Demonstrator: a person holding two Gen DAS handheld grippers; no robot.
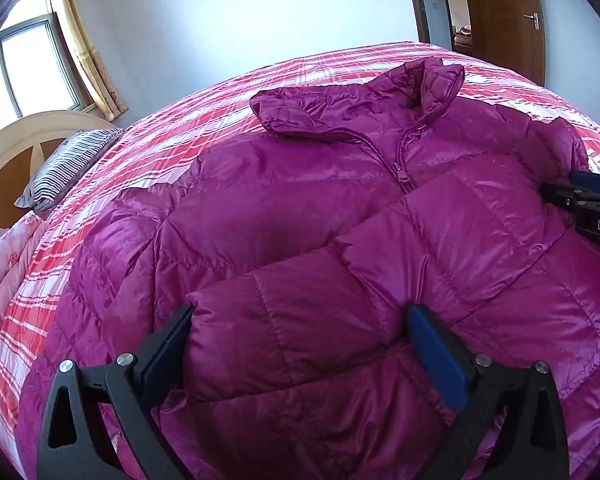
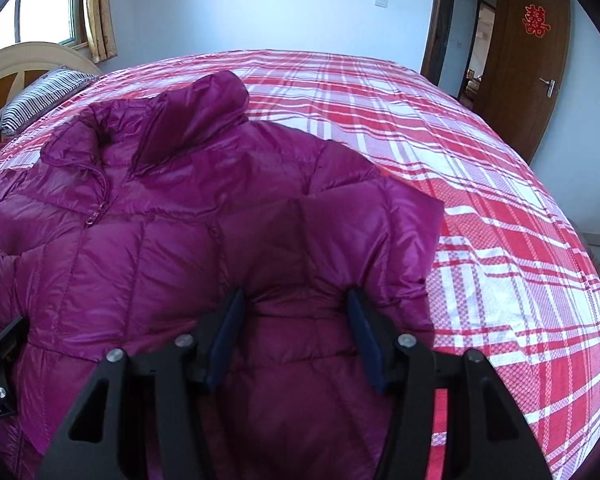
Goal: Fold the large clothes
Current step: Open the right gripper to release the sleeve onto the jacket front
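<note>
Jacket (image 1: 300,208), magenta and puffy, lay front-up on plaid bedspread (image 2: 480,200), zipped part-way, collar (image 1: 420,84) toward far edge, both sleeves folded in over chest. Left gripper (image 1: 300,344) pushed down astride folded left sleeve (image 1: 292,320), jaws wide, blue pads (image 1: 436,352) against bulging fabric either side; whether truly pinched or merely straddled, could not tell. Right gripper (image 2: 296,328) likewise set at middling width around right sleeve (image 2: 320,240) near its cuff; grip equally unclear.

Likely troubles, as judged:
- Slick shell sliding out from pads once lifted.
- Trapped air springing sleeves open again.
- Uneven pull from two sides skewing fold off zipper (image 1: 402,168) line.
- Bedspread layer snagged along with hem.
</note>
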